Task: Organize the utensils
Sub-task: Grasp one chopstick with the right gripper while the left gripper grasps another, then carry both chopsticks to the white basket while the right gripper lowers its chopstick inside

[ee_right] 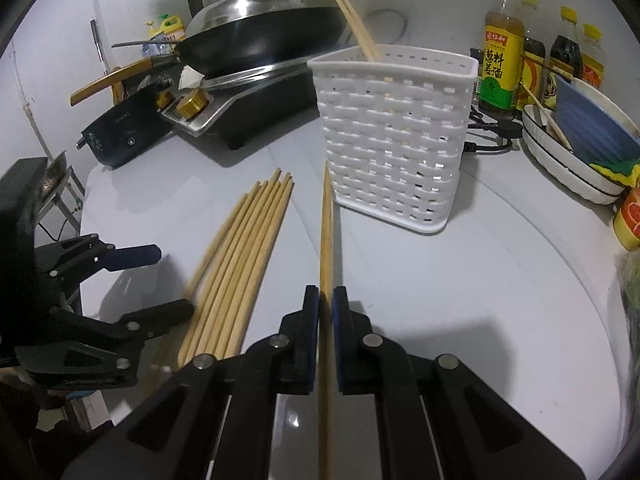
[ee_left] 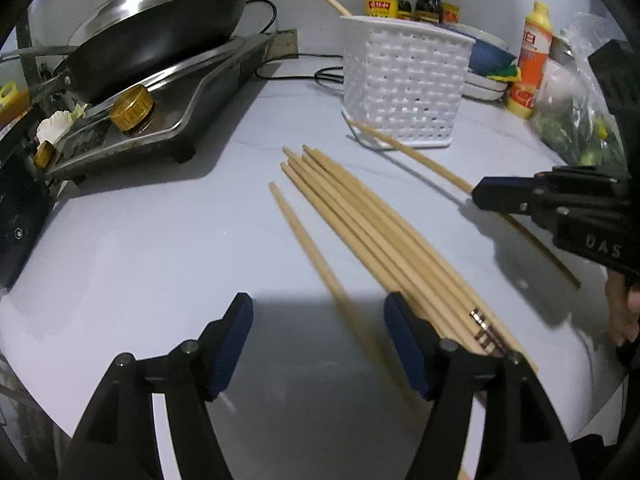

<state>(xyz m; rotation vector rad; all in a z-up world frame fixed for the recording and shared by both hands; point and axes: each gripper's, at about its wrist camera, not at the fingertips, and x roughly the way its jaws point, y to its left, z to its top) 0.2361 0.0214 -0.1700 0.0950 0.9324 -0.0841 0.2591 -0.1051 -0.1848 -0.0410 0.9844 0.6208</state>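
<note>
A white woven utensil basket [ee_left: 404,88] [ee_right: 394,136] stands on the white counter with chopsticks [ee_right: 358,28] leaning in it. A bundle of several wooden chopsticks [ee_left: 380,232] [ee_right: 244,256] lies flat in front of it. One loose chopstick [ee_left: 308,248] lies just left of the bundle, between my left gripper's open jaws. My left gripper [ee_left: 318,340] is open and low over the counter; it also shows in the right wrist view [ee_right: 168,280]. My right gripper [ee_right: 326,300] is shut on a single chopstick [ee_right: 326,240] whose tip points at the basket's base; it also shows in the left wrist view [ee_left: 480,196].
A gas stove [ee_left: 168,100] with a lidded black wok [ee_right: 264,28] stands at the back left. Sauce bottles [ee_right: 500,56], stacked bowls [ee_right: 576,152] and an orange detergent bottle [ee_left: 530,64] crowd the right side. A cable [ee_right: 492,136] lies behind the basket.
</note>
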